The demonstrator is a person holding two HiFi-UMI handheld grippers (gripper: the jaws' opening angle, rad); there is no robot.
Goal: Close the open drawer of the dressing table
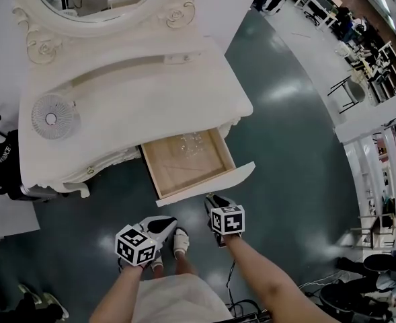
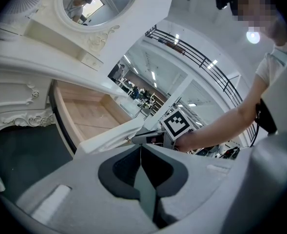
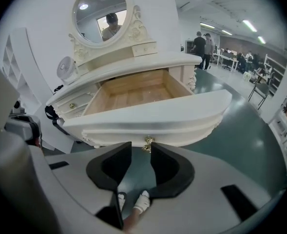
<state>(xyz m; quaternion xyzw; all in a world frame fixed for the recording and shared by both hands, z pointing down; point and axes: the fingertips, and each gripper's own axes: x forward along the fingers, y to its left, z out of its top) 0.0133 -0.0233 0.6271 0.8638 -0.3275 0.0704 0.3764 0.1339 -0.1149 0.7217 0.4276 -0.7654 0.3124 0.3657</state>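
Round fan [image 1: 50, 118] (white), black bag [image 1: 3, 167]

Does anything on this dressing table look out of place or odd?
Yes: the drawer of the dressing table stands pulled far out, its wooden inside exposed. Nothing else looks askew or spilled.

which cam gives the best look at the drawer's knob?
Right gripper view: the gold knob sits centred on the drawer front, just beyond the open right gripper. Head view looks down into the open drawer, its knob out of sight. Left gripper view shows the drawer's inside and front edge, no knob.
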